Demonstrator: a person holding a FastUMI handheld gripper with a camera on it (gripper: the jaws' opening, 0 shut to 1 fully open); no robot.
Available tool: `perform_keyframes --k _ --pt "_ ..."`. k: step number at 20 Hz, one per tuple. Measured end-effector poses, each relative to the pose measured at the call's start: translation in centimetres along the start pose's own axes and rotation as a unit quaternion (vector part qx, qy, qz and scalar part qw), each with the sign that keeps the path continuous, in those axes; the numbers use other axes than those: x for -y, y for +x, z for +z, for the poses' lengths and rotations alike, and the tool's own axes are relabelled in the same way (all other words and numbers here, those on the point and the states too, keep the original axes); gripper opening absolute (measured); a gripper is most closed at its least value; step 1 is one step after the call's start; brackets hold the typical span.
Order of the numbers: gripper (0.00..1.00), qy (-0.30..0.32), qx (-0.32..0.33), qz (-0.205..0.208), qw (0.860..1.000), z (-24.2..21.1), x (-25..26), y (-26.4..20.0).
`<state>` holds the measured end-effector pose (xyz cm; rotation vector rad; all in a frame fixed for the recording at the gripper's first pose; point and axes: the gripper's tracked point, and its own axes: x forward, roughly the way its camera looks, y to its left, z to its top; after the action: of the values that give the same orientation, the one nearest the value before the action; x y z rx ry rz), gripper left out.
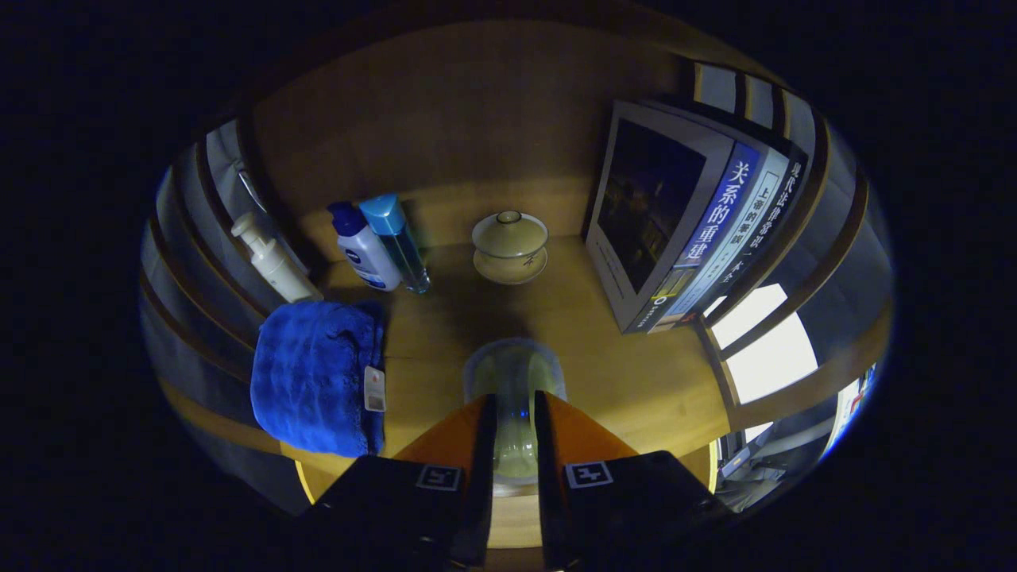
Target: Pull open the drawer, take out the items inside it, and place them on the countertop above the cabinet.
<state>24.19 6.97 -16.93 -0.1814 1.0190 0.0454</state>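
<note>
Gripping a clear glass (514, 389), the gripper (515, 413) had both fingers pressed on its sides, glass sitting betw. them and poking out just ahead, over the wooden countertop (636, 373). Beyond the fingers, near the back wall, stood a lidded cup (509, 246) on its saucer. Left of it, two bottles (380, 242) touching each other, then a pump bottle (274, 262) further left. A blue towel (318, 377) lay just left of the fingers. Books (691, 222) leaned upright on the right.
</note>
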Motion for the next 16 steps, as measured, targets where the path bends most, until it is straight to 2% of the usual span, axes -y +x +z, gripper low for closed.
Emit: perform_keyframes --k 1,4,10,11,14,16 --pt "0.34 -0.001 0.003 -0.002 1.0 0.1 0.2 0.1" --pt "0.43 -0.005 0.009 -0.007 1.0 -0.1 0.7 0.2" --pt "0.62 0.033 0.036 0.013 0.999 -1.1 1.3 -0.2" --pt "0.67 0.037 0.041 0.015 0.998 -1.3 1.6 -0.4" --pt "1.0 0.049 0.066 0.029 0.996 -2.1 1.9 -1.4" --pt "1.0 0.055 0.09 0.034 0.994 -2.5 2.3 -2.5"
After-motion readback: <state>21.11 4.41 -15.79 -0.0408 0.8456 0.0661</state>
